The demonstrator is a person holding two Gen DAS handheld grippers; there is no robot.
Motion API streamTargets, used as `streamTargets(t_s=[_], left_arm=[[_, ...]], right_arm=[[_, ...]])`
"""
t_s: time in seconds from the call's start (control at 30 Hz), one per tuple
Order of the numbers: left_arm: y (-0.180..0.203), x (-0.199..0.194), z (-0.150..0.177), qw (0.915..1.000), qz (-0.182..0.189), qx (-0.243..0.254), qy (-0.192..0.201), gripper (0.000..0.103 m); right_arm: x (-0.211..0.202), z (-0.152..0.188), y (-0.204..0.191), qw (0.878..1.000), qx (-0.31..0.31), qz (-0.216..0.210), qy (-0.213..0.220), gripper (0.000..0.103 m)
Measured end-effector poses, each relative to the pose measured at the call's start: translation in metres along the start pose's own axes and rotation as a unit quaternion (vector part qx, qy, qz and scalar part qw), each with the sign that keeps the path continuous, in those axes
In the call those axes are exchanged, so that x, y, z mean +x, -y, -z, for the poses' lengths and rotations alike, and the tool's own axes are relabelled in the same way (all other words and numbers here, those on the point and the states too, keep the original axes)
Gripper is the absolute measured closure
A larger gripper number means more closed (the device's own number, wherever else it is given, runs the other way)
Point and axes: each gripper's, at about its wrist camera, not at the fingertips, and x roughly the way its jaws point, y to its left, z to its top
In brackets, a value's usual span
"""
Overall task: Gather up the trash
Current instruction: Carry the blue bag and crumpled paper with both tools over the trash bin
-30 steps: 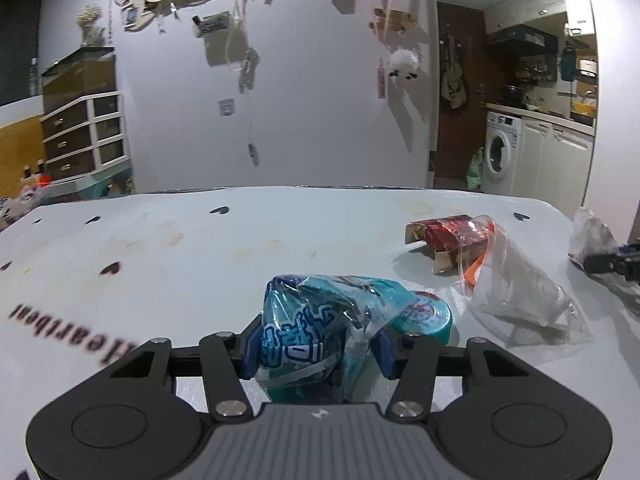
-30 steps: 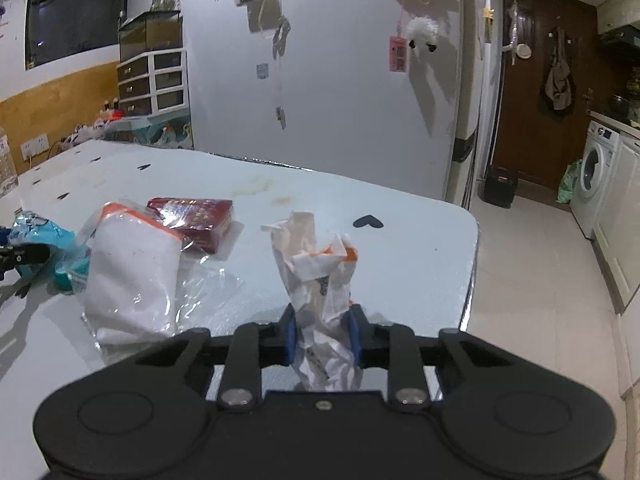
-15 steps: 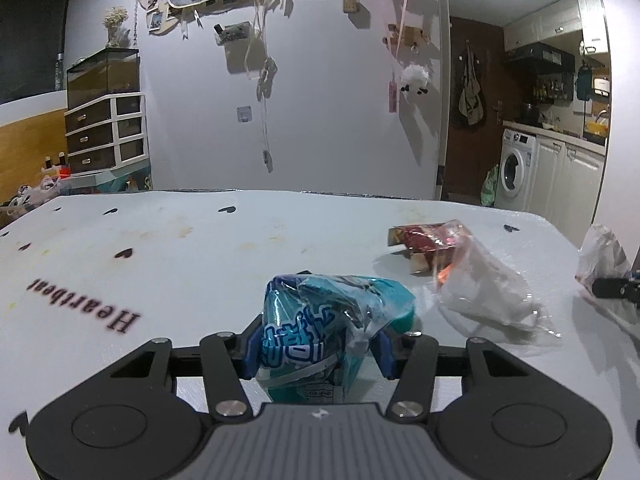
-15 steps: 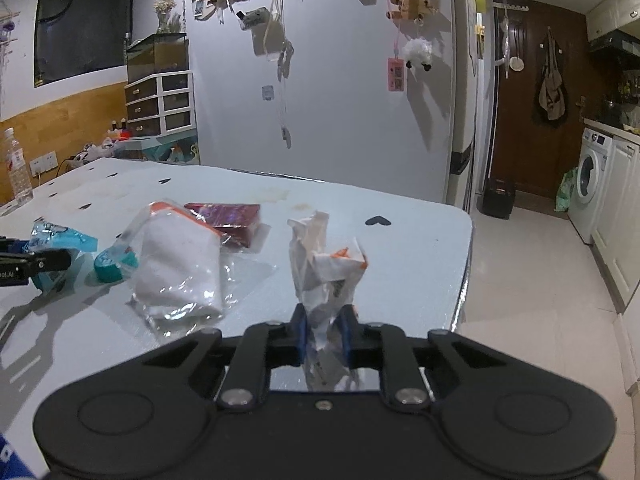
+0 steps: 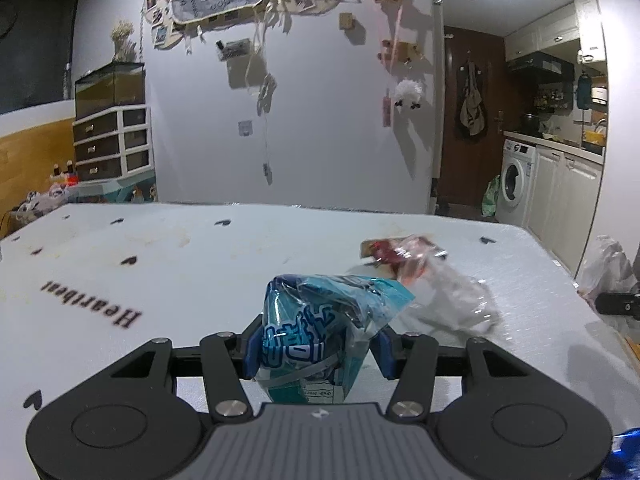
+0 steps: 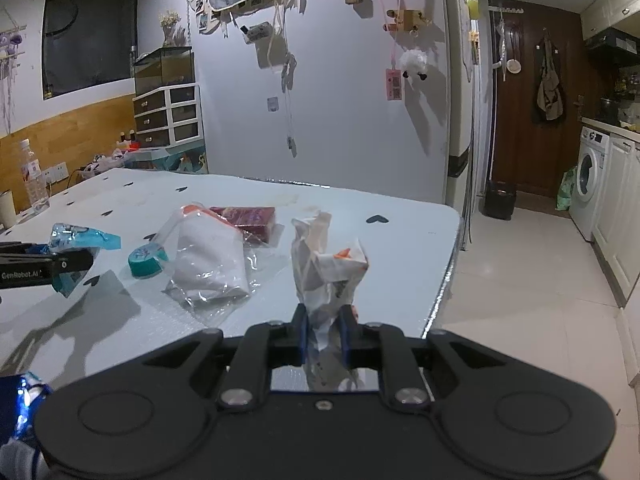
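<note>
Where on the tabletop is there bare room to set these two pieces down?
The white tabletop is bare on its left half, around the "Heartbeat" lettering, and along the far edge. It is also bare past the dark heart mark near the right corner. The middle is crowded: teal round lid, clear plastic bag and dark red box cluster together.
</note>
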Motion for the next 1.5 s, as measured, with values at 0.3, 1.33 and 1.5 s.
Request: streamTargets(t_s=[0.3, 1.33, 1.5], left_arm=[[0.041, -0.042, -0.015, 0.9994, 0.026, 0.021, 0.014, 0.049], [0.237, -0.124, -0.007, 0.9841, 0.161, 0.066, 0.035, 0.049], [0.281, -0.123, 0.003, 0.9785, 0.188, 0.081, 0.026, 0.049]], right_arm=[[-0.044, -0.007, 0.005, 0.999, 0.018, 0.006, 0.026, 0.087], [-0.214, 0.037, 0.093, 0.990, 0.059, 0.110, 0.067, 0.087], [-0.229, 0.057, 0.117, 0.987, 0.073, 0.131, 0.060, 0.086]])
